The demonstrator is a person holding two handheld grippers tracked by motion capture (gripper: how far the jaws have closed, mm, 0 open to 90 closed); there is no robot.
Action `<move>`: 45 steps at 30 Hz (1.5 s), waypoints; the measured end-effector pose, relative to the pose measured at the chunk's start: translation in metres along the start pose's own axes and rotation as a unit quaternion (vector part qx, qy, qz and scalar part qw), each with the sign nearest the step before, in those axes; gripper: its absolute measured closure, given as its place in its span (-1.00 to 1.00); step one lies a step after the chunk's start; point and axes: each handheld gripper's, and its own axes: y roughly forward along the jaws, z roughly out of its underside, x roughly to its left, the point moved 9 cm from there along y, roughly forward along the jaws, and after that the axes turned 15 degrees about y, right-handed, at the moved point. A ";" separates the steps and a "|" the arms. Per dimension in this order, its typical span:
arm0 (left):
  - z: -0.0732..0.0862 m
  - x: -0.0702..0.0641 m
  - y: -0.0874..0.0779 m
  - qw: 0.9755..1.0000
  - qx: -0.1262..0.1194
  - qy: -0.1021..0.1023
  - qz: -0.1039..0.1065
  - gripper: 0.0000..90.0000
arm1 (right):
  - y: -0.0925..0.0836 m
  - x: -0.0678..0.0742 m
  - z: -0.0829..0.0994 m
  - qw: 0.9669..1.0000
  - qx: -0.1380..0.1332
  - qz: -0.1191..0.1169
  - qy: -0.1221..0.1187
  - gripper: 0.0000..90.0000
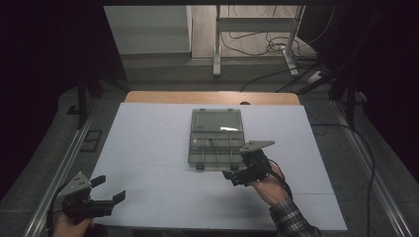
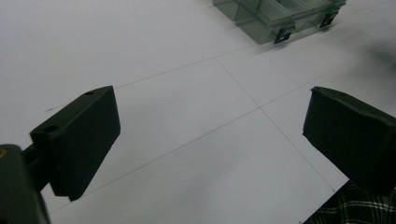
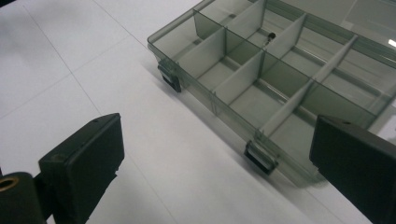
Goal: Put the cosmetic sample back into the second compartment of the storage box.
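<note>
At the near left corner of the white table [image 1: 148, 143], the left gripper [image 1: 109, 190] hovers with its jaws wide apart and nothing between them, well apart from the box [image 1: 217, 138]. Its own view shows bare tabletop crossed by thin lines between the two jaws, a corner of the box far off at the top, and a plaid sleeve [image 2: 355, 207] at the bottom right. The clear grey box sits at mid-table with its lid [image 1: 217, 120] laid open flat on the far side; lid and tray together run long from near to far, and the two latches face the person. The right gripper [image 1: 236, 173] sits just beside the box's near right corner, jaws also spread wide and empty; whether it touches the box I cannot tell. Its own view shows what the high view blurs: the dividers, the latches [image 3: 260, 157] on the near wall, and a small dark screw [image 3: 270, 37] in a far compartment.
</note>
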 end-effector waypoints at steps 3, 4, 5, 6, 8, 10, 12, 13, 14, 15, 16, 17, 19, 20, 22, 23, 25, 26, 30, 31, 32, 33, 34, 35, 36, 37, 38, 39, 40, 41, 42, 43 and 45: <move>0.000 0.000 0.000 1.000 0.000 0.000 0.000 -0.90 | -0.005 -0.002 0.004 1.000 -0.003 0.004 0.004 -0.93; 0.000 0.000 0.000 1.000 0.000 0.000 0.000 -0.90 | -0.006 -0.003 0.005 1.000 -0.003 0.005 0.004 -0.93; 0.000 0.000 0.000 1.000 0.000 0.000 0.000 -0.90 | -0.007 -0.004 0.006 1.000 -0.005 0.005 0.004 -0.93; 0.000 0.000 0.000 1.000 0.000 0.000 0.000 -0.90 | -0.009 -0.005 0.008 1.000 -0.006 0.006 0.006 -0.93; 0.000 0.000 0.000 1.000 0.000 0.000 0.000 -0.90 | -0.012 -0.007 0.011 1.000 -0.007 0.009 0.008 -0.93; 0.000 0.000 0.000 1.000 0.000 0.000 0.000 -0.90 | -0.015 -0.008 0.014 1.000 -0.010 0.011 0.006 -0.93; 0.000 0.000 0.000 1.000 0.000 0.000 0.000 -0.90 | -0.018 -0.010 0.017 1.000 -0.011 0.014 0.007 -0.94; 0.000 0.000 0.000 1.000 0.000 0.000 0.000 -0.90 | -0.019 -0.010 0.018 1.000 -0.011 0.015 0.007 -0.94; 0.000 0.000 0.000 1.000 0.000 0.000 0.000 -0.90 | -0.021 -0.011 0.019 1.000 -0.013 0.017 0.006 -0.95; 0.000 0.000 0.000 1.000 0.000 0.000 0.000 -0.90 | -0.022 -0.011 0.020 1.000 -0.014 0.017 0.005 -0.95; 0.000 0.000 0.000 1.000 0.000 0.000 0.000 -0.90 | -0.024 -0.012 0.021 1.000 -0.014 0.018 0.006 -0.96; 0.000 0.000 0.000 1.000 0.000 -0.001 0.000 -0.90 | -0.026 -0.012 0.022 1.000 -0.017 0.018 0.006 -0.96; 0.000 0.000 0.000 1.000 0.000 -0.001 0.000 -0.90 | -0.030 -0.013 0.024 1.000 -0.019 0.021 0.007 -0.96; 0.000 0.000 0.000 1.000 0.000 -0.001 0.000 -0.90 | -0.031 -0.014 0.025 1.000 -0.020 0.021 0.009 -0.97; 0.000 0.000 0.000 1.000 0.000 -0.001 0.000 -0.90 | -0.035 -0.015 0.027 0.999 -0.022 0.021 0.014 -0.97; 0.000 0.000 0.000 1.000 0.000 -0.001 0.000 -0.90 | -0.037 -0.015 0.028 0.999 -0.023 0.022 0.016 -0.97; 0.000 0.000 0.000 1.000 0.000 -0.001 0.000 -0.90 | -0.041 -0.017 0.030 0.999 -0.026 0.023 0.018 -0.98; 0.000 0.000 0.000 1.000 0.000 -0.001 0.000 -0.90 | -0.043 -0.017 0.031 0.999 -0.027 0.025 0.020 -0.98; 0.000 0.000 0.000 1.000 0.000 -0.002 0.000 -0.90 | -0.051 -0.022 0.036 0.999 -0.032 0.029 0.023 -0.98; 0.000 0.000 0.000 1.000 0.000 -0.002 0.000 -0.90 | -0.053 -0.023 0.038 0.999 -0.031 0.033 0.025 -0.98; 0.000 0.000 0.000 1.000 0.000 -0.002 0.000 -0.90 | -0.054 -0.025 0.040 0.999 -0.031 0.035 0.027 -0.98; 0.000 0.000 0.000 1.000 0.000 -0.002 0.000 -0.90 | -0.055 -0.026 0.041 0.998 -0.032 0.036 0.028 -0.98; 0.000 0.000 0.000 1.000 0.000 -0.002 0.000 -0.90 | -0.057 -0.027 0.043 0.998 -0.031 0.039 0.031 -0.98; 0.000 0.000 0.000 1.000 0.000 -0.002 0.000 -0.90 | -0.058 -0.028 0.044 0.998 -0.032 0.040 0.031 -0.98; 0.000 0.000 0.000 1.000 0.000 -0.002 0.000 -0.90 | -0.060 -0.029 0.046 0.998 -0.032 0.041 0.033 -0.98; 0.000 0.000 0.000 1.000 0.000 -0.002 0.000 -0.90 | -0.062 -0.030 0.047 0.998 -0.034 0.043 0.034 -0.98; 0.000 0.000 0.000 1.000 0.000 -0.002 0.000 -0.90 | -0.064 -0.031 0.048 0.998 -0.035 0.045 0.034 -0.98; 0.000 0.000 0.000 1.000 0.000 -0.002 0.000 -0.90 | -0.066 -0.032 0.050 0.998 -0.035 0.047 0.036 -0.98; 0.000 0.000 0.000 1.000 0.000 -0.002 0.000 -0.90 | -0.067 -0.033 0.051 0.998 -0.036 0.048 0.035 -0.98; 0.000 0.000 0.000 1.000 0.000 -0.002 0.000 -0.90 | -0.069 -0.034 0.052 0.997 -0.036 0.049 0.037 -0.98; 0.000 0.000 0.000 1.000 0.000 -0.002 0.000 -0.90 | -0.071 -0.035 0.054 0.997 -0.037 0.052 0.039 -0.98; 0.000 0.000 0.000 1.000 0.000 -0.002 0.000 -0.90 | -0.073 -0.036 0.055 0.997 -0.038 0.054 0.039 -0.98; 0.000 0.000 0.000 1.000 0.000 -0.003 -0.001 -0.90 | -0.077 -0.037 0.057 0.997 -0.042 0.055 0.043 -0.98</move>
